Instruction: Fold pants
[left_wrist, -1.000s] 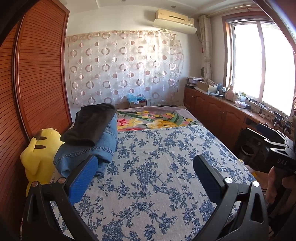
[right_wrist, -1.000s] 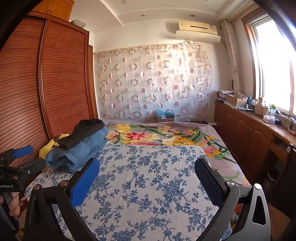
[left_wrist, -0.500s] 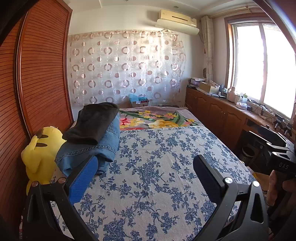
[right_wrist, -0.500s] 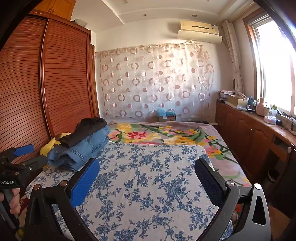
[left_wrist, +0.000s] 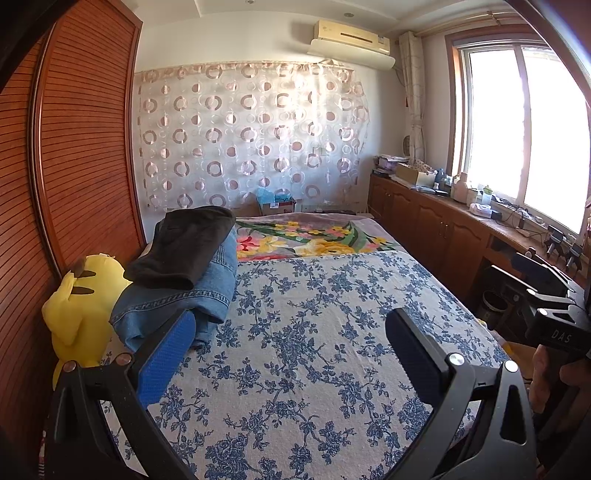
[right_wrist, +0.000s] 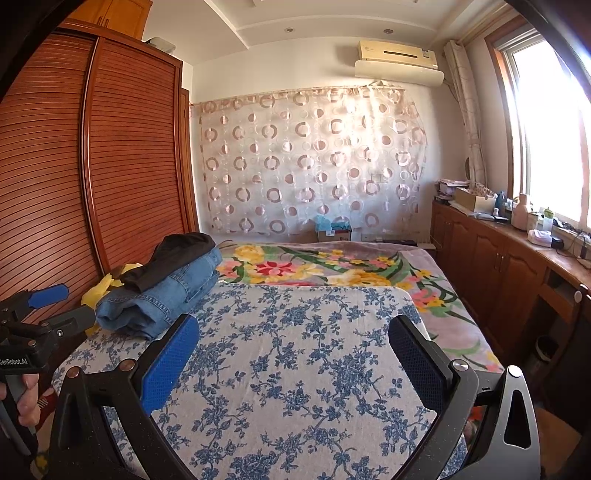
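Observation:
Folded blue jeans (left_wrist: 181, 299) lie at the left side of the bed with folded dark pants (left_wrist: 184, 247) stacked on top; both also show in the right wrist view, the jeans (right_wrist: 162, 295) under the dark pants (right_wrist: 173, 254). My left gripper (left_wrist: 291, 332) is open and empty above the blue floral bedspread (left_wrist: 314, 332), just right of the pile. My right gripper (right_wrist: 291, 332) is open and empty over the bedspread (right_wrist: 295, 350), apart from the pile. Each gripper shows at the edge of the other's view, the right one (left_wrist: 546, 291) and the left one (right_wrist: 40, 310).
A yellow plush toy (left_wrist: 81, 306) sits between the pile and the wooden wardrobe (left_wrist: 74, 166). A flowered blanket (left_wrist: 314, 240) covers the far end of the bed. A wooden cabinet (left_wrist: 443, 232) with clutter runs under the window on the right. A bin (left_wrist: 495, 306) stands beside the bed.
Both grippers have drifted slightly, tilting the views a little upward and nearer the pile. Both stay open and empty. The pants pile has not moved.

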